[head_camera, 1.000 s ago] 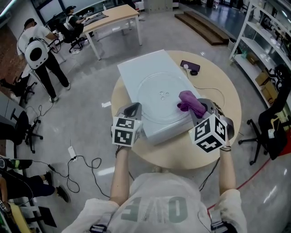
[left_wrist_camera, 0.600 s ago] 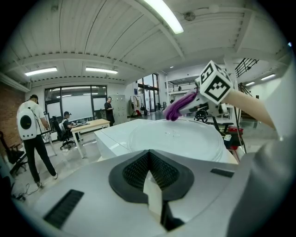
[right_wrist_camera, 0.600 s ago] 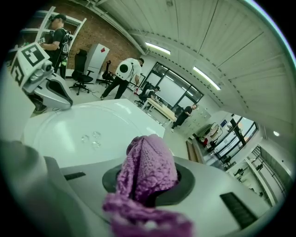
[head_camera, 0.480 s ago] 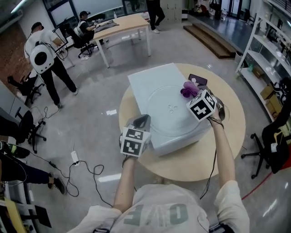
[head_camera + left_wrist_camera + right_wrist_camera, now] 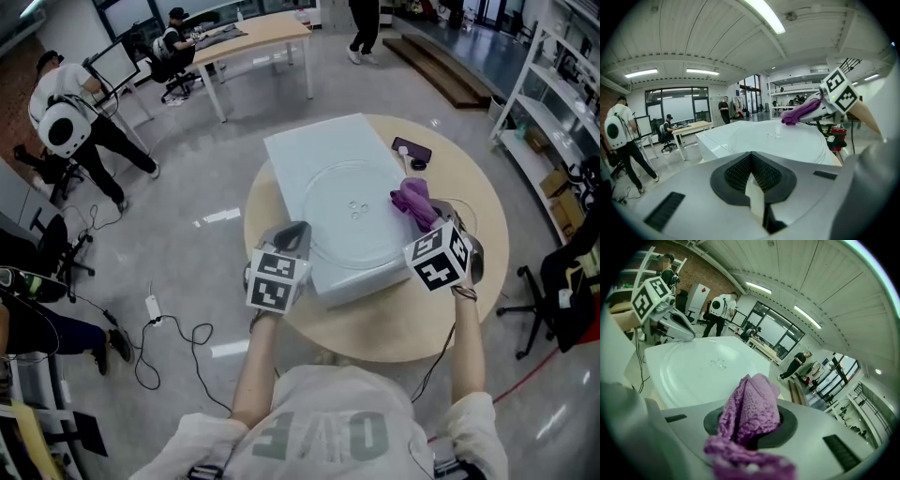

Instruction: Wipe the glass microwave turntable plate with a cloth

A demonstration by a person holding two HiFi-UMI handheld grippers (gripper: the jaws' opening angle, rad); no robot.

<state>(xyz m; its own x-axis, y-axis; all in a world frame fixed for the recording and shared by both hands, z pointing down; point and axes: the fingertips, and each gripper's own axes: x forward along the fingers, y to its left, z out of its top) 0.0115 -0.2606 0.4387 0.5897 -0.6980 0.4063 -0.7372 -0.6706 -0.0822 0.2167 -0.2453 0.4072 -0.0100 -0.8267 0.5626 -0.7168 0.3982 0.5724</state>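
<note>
A clear glass turntable plate (image 5: 349, 214) lies flat on a white box-shaped appliance (image 5: 314, 150) on the round wooden table (image 5: 375, 323). My right gripper (image 5: 424, 217) is shut on a purple cloth (image 5: 412, 199), held over the plate's right rim. In the right gripper view the cloth (image 5: 752, 408) bulges out between the jaws, with the plate (image 5: 701, 369) beyond. My left gripper (image 5: 292, 236) rests at the appliance's near left corner, jaws closed with nothing in them (image 5: 752, 187). The left gripper view shows the plate (image 5: 778, 140) and the cloth (image 5: 799, 110) at its far side.
A black phone (image 5: 412, 150) and a thin cable (image 5: 448, 202) lie on the table behind the right gripper. An office chair (image 5: 558, 272) and shelving (image 5: 553, 103) stand to the right. Cables (image 5: 164, 342) trail on the floor at left, and people stand by desks (image 5: 248, 37) beyond.
My right gripper carried the cloth out to the plate's far right side, then back toward me along the right rim. The left gripper has stayed near the front corner.
</note>
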